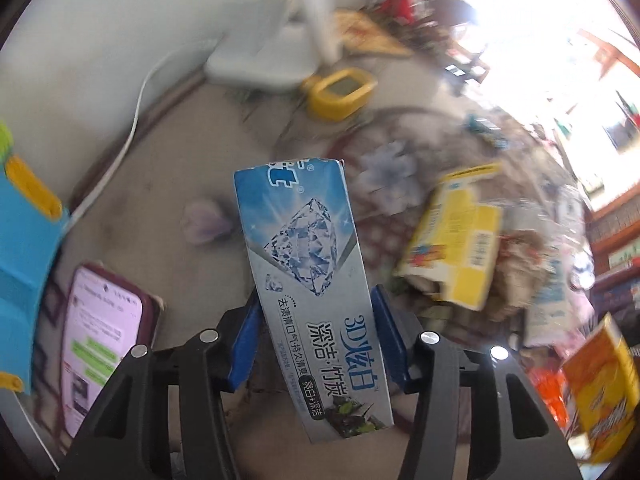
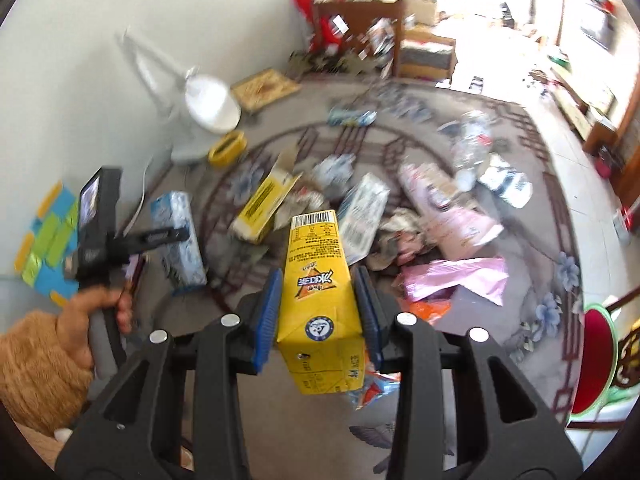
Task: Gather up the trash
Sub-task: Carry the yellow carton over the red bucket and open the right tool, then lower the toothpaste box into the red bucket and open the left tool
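Note:
A blue-and-silver toothpaste box (image 1: 304, 280) stands upright between the blue pads of my left gripper (image 1: 317, 300), which is shut on its lower half. In the right wrist view the same box (image 2: 178, 236) hangs at the left in that gripper, with a person's hand (image 2: 100, 304) on the handle. My right gripper (image 2: 318, 280) is shut on a yellow drink carton (image 2: 316, 280), both pads pressing on its sides. That carton (image 1: 604, 392) also shows at the lower right of the left wrist view. Both items are held above a patterned rug (image 2: 540, 208).
Trash lies scattered on the rug: an open yellow box (image 2: 264, 200), pink wrappers (image 2: 452, 280), crumpled packets (image 2: 472, 140). A lit phone (image 1: 100, 340) and a blue toy (image 1: 24, 240) lie left. A yellow round case (image 1: 340, 94) and a white lamp base (image 2: 212, 102) sit by the wall.

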The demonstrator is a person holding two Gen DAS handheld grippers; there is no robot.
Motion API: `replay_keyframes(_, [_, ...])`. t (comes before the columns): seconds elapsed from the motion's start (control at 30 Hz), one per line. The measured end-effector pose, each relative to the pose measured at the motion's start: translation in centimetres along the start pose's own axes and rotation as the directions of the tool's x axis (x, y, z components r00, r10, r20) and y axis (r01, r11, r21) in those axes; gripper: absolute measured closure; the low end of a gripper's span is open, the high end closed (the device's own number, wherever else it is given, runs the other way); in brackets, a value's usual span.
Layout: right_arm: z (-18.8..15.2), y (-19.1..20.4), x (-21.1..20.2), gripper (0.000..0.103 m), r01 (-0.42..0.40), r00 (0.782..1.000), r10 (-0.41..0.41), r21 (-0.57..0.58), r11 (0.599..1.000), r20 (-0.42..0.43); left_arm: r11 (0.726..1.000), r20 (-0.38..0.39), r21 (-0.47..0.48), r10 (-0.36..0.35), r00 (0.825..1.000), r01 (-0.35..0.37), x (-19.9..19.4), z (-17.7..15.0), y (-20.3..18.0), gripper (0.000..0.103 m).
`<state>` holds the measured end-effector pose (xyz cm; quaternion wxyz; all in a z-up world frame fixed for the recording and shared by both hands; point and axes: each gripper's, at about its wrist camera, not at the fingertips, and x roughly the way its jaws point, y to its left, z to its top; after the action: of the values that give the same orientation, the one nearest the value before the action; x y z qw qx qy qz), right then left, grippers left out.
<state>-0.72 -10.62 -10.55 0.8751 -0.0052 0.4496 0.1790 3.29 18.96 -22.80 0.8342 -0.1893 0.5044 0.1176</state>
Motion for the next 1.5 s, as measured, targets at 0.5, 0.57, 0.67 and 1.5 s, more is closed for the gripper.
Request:
replay_keyframes(0.5, [-7.4,-24.7,-8.9,0.067,0.289,0.942,-0.333,0.406,0.867,0.043,0.882,0.064,0.420,-0.264,0.962,0.214,-7.9,-7.6,-23.6,0.053])
replay_keyframes(0.57, [-9.3,-29.4,-9.3,0.067,0.341,0.925,-0.380,0.454,0.823,-0.007,0.854,0.037,0.459,-0.293,0.955,0.245,-8.2,-9.5,-27.2,0.054])
replay_keyframes(0.67, [-11.7,-35.3,-8.3,0.067,0.400,0.908,-0.409,0.491,0.774,-0.095,0.801,-0.036,0.521,-0.324,0.946,0.294,-8.1,-12.0,-31.8,0.053])
replay_keyframes(1.5, [-19.8,-43.5,-17.0,0.036,0.497,0.824,-0.553,0.622,0.605,-0.121,0.384,-0.416,0.701,-0.465,0.781,0.601,-4.9,-26.8,-57.1,0.053])
